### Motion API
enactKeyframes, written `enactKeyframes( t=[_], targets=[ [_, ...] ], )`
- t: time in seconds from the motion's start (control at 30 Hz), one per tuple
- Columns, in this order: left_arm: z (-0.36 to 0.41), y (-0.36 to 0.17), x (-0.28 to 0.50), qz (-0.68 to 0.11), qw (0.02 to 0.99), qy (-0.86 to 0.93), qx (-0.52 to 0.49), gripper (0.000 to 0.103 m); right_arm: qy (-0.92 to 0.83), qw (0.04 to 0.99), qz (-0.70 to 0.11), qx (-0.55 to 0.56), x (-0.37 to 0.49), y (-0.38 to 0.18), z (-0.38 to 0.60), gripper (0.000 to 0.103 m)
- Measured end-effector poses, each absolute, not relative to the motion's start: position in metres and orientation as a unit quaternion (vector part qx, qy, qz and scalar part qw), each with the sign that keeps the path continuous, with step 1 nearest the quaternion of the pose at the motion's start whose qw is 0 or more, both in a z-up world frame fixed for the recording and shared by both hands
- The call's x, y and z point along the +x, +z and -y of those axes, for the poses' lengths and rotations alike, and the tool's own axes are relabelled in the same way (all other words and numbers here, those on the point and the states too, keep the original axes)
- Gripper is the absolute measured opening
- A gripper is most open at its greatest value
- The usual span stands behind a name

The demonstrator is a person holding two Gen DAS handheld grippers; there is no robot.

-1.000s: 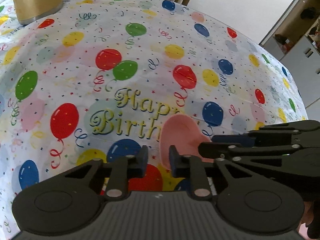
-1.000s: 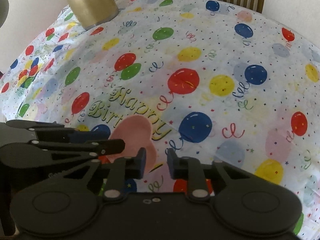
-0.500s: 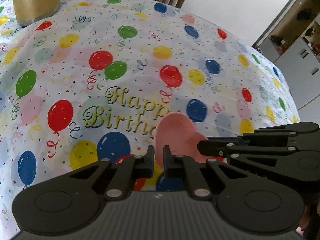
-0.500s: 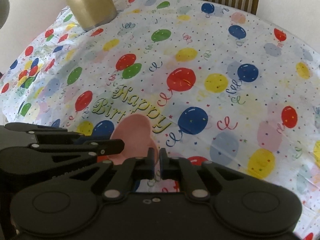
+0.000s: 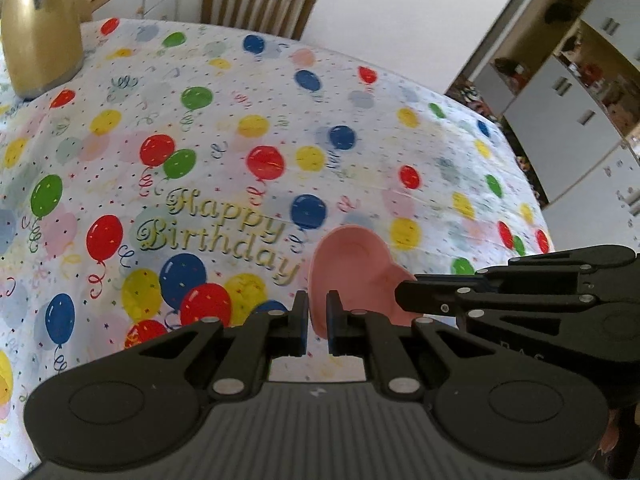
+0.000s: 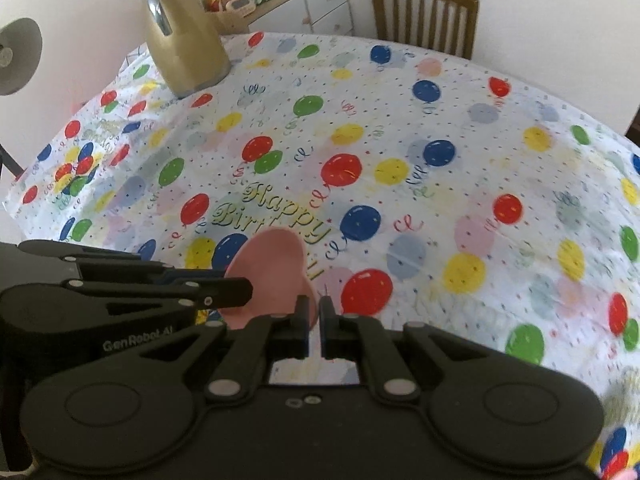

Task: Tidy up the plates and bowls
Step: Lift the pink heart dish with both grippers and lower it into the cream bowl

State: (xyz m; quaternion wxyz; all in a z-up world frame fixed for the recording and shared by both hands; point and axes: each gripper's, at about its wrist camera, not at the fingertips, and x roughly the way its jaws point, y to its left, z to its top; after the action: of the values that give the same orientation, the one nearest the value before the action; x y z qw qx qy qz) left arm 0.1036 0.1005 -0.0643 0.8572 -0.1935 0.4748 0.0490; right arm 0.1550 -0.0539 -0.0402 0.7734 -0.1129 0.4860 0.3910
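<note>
The pink heart-shaped dish [image 5: 354,268] is up off the counter [image 5: 240,128], pinched at its rim from two sides. The left hand-held gripper [image 5: 317,322] has its jaws drawn nearly together on the dish's near edge, and the right hand-held gripper [image 6: 314,322] is likewise closed to a thin gap on the opposite lobe. Seen from the left wrist, the right gripper reaches in from the side and covers part of the pink rim.

I'd judge the dish light and stiff, probably plastic or glazed ceramic, I cannot tell which; its smooth skin looks slippery, so a thin rim pinch could let it pivot or slide. The rim is the only sensible place to hold, and two grips on opposite edges should keep it level.

It is a plain, matte salmon pink, shallow, with a faint round foot or well showing in the middle and softly rounded lobes
</note>
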Motion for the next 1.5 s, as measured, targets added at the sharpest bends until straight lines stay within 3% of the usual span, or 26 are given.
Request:
enactKeyframes(
  t=[0.9, 1.5],
  targets=[
    [-0.03, -0.054, 0.016, -0.506, 0.852, -0.021, -0.135, 0.009, 0.34, 0.794, -0.502, -0.044, 0.048, -0.032, 0.135, 0.004],
    [-0.017, -0.079, 0.024, -0.562, 0.819, -0.001, -0.118, 0.009, 0.34, 0.763, -0.546, -0.06, 0.05, -0.06, 0.131, 0.006]
  ],
)
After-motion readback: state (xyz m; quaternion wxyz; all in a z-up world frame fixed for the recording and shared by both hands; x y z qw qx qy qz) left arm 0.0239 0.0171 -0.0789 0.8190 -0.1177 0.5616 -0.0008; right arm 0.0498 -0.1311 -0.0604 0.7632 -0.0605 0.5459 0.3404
